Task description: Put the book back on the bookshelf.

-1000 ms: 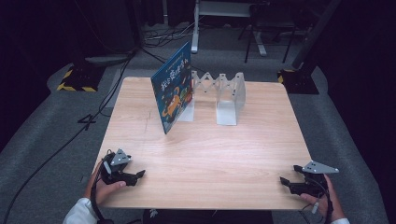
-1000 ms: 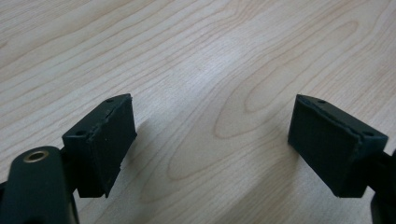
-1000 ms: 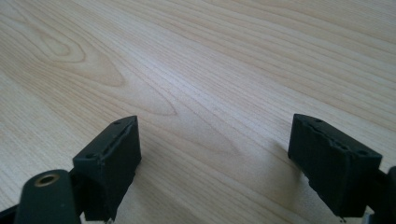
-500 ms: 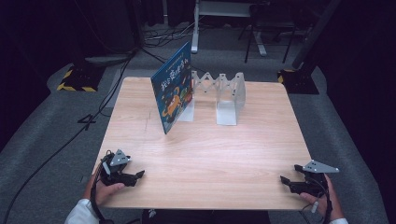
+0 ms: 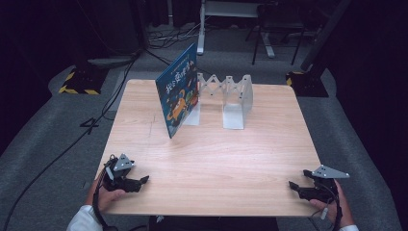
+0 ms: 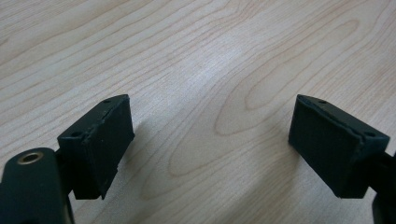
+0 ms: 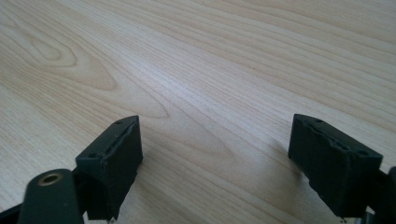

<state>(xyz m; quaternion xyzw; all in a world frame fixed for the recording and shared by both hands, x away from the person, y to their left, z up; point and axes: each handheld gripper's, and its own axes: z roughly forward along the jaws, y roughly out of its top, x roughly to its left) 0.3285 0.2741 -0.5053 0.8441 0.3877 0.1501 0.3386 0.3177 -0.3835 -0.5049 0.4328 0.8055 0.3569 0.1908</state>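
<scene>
- Both grippers empty, jaws wide apart, nothing between the pads.
- Left gripper [image 5: 142,181] rests at near-left corner of table [image 5: 211,173], jaws pointing toward table middle; left gripper view: pads spread over bare wood grain, no contact w/ any obj.
- Right gripper [image 5: 294,186] at near-right corner, by the near edge, jaws pointing inward; right gripper view: same, pads [image 7: 112,154] wide, only wood btwn them.
- Nearest objs: blue picture book [image 5: 177,97] standing upright, tilted, leaning on clear expanding book rack [image 5: 232,98] near far edge, centre-left. Rack's right slots look empty.
- Book + rack well apart from both grippers; whole near half of table lies btwn.
- Progress, judged: nothing started yet. Book untouched, no reach under way, hands parked at near corners.
- Left to do, likely: reach to far edge, grab book, reposition it in/off rack. Can't tell which from frames.
- Grip note: book thin, cover glossy-looking, so pinch probably needs edge-on approach.
</scene>
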